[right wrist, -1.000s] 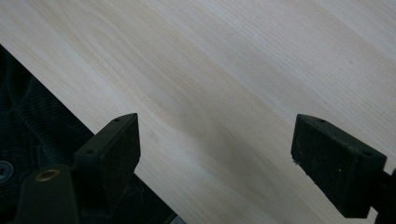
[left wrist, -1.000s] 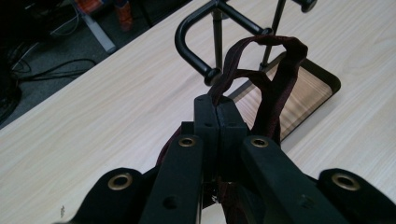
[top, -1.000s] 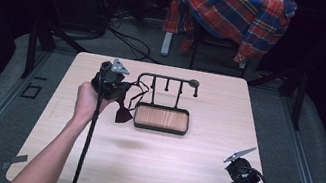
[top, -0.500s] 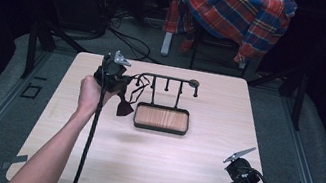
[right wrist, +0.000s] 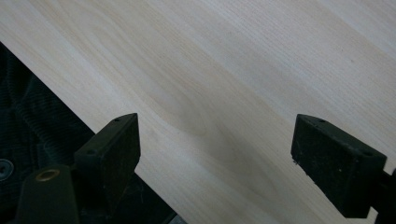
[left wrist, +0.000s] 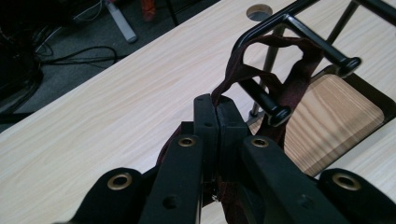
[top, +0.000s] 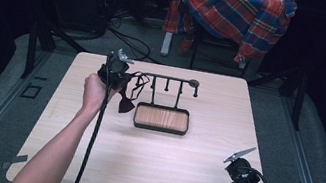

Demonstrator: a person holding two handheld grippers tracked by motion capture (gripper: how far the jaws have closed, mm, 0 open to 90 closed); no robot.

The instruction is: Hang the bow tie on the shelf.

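The dark maroon strap (left wrist: 299, 77), a thin, twisted band of fabric, loops over the end pegs of a black metal rack (top: 173, 80) at the far side of the counter (top: 186, 177). The left hand-held gripper (left wrist: 217, 105) pinches it with jaws pressed together. The rack's wood-floored tray (top: 161, 118) lies bare. The right hand-held gripper (right wrist: 215, 158) is spread wide over the counter's near edge.
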